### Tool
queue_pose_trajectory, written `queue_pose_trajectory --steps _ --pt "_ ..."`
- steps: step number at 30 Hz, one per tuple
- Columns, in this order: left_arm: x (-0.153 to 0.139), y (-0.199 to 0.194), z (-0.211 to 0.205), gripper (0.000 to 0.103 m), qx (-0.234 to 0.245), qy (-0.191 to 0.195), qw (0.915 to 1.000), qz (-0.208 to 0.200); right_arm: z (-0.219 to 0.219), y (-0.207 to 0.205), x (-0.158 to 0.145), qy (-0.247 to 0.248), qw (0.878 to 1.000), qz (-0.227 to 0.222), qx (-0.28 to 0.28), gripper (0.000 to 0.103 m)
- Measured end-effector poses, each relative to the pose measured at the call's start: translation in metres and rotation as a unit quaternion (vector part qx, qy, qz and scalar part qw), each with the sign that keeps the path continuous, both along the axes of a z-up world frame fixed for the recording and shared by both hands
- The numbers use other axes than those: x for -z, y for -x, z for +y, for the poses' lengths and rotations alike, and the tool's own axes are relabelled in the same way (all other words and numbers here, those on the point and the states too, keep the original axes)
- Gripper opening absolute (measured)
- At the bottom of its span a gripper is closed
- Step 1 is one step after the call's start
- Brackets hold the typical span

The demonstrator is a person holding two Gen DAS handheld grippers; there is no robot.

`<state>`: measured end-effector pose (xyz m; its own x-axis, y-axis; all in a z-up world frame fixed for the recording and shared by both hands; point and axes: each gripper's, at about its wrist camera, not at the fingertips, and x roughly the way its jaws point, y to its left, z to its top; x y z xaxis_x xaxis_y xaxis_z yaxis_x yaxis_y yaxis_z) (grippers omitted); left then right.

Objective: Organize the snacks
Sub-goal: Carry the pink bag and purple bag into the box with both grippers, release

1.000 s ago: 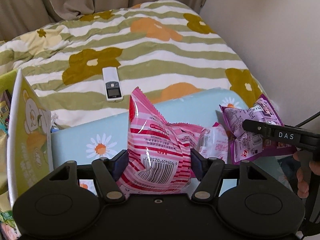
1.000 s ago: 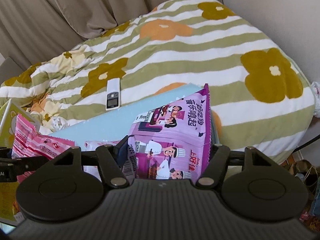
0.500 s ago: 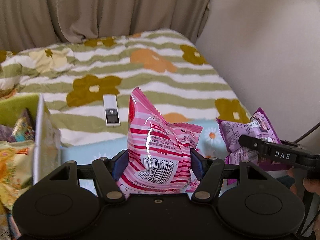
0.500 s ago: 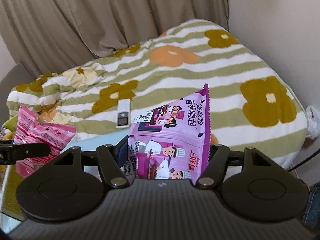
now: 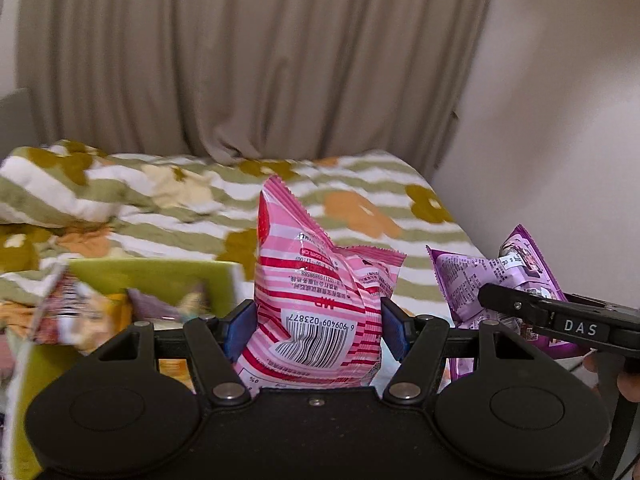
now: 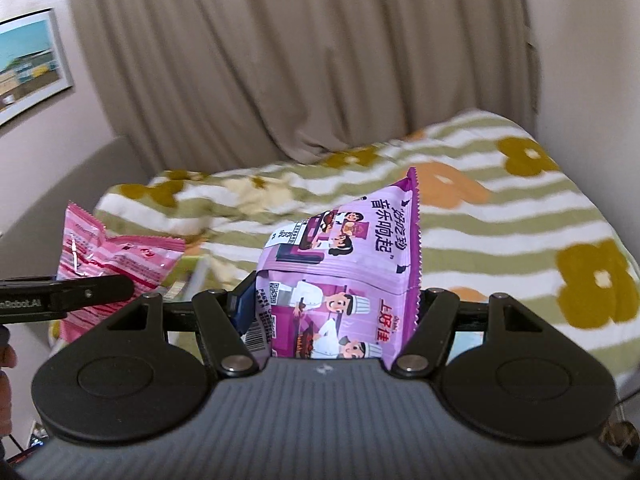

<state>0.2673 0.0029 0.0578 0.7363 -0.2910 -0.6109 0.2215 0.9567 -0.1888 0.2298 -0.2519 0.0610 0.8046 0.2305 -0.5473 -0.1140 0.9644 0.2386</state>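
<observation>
2 grippers up, 1 snack bag each, over bed

L gripper (image 5: pixel 316 326) clamped on 1 pink striped bag (image 5: pixel 320 304), barcode facing cam; R gripper (image 6: pixel 332 312) clamped on 1 purple bag (image 6: pixel 344 280). Both bags held in air above floral quilt (image 6: pixel 500 220). 1 green box (image 5: pixel 160 280) w/ blurred snacks at L, count unclear

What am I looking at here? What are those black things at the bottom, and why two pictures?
There is no robot: a person holds a two-finger grasping tool in each hand, each with a camera looking along its fingers. That gives two views. The black shapes are the tools' own bodies. The left tool is clamped on a pink striped snack bag; the right tool is clamped on a purple snack bag. Each view also catches the other tool at its edge. Beyond lie a flowered bed cover, a curtain and, lower left, a green box of snacks.
</observation>
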Motion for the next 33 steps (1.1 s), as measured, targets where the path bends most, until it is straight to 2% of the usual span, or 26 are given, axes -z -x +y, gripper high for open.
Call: queue_pose_trajectory --steps 8,14,18,22,25,26,27,29,31,33 --pt "-0.012 0.016 0.094 0.069 -0.051 0.023 0.9984 0.005 0.097 -0.006 -0.026 -0.021 0.998 -0.016 -0.063 0.081" --pt "-0.012 0.006 0.157 0.069 -0.080 0.027 0.9964 0.005 0.162 -0.016 -0.030 -0.021 0.997 -0.012 -0.079 0.081" --pt "0.000 -0.014 0.191 0.069 -0.077 0.037 0.9959 0.028 0.194 -0.025 -0.026 -0.021 0.997 -0.007 -0.075 0.081" --pt "0.022 -0.038 0.207 0.069 -0.060 0.049 0.9951 0.063 0.215 -0.035 -0.017 -0.019 0.998 0.006 -0.063 0.081" --pt "0.036 -0.054 0.211 0.071 -0.043 0.072 0.9926 0.088 0.220 -0.040 -0.013 -0.016 0.998 0.017 -0.053 0.081" --pt "0.040 -0.059 0.211 0.077 -0.041 0.077 0.9914 0.097 0.221 -0.042 -0.012 -0.014 0.998 0.020 -0.050 0.081" --pt "0.042 -0.061 0.210 0.088 -0.042 0.079 0.9906 0.104 0.222 -0.043 -0.011 -0.012 0.999 0.023 -0.048 0.081" --pt "0.043 -0.059 0.209 0.101 -0.057 0.063 0.9913 0.100 0.224 -0.046 -0.010 -0.007 0.999 0.027 -0.045 0.081" --pt "0.041 -0.051 0.210 0.102 -0.067 0.046 0.9924 0.092 0.223 -0.049 -0.006 -0.006 0.998 0.032 -0.045 0.081" --pt "0.040 -0.043 0.213 0.102 -0.071 0.048 0.9923 0.090 0.222 -0.052 -0.003 -0.009 0.998 0.035 -0.046 0.081"
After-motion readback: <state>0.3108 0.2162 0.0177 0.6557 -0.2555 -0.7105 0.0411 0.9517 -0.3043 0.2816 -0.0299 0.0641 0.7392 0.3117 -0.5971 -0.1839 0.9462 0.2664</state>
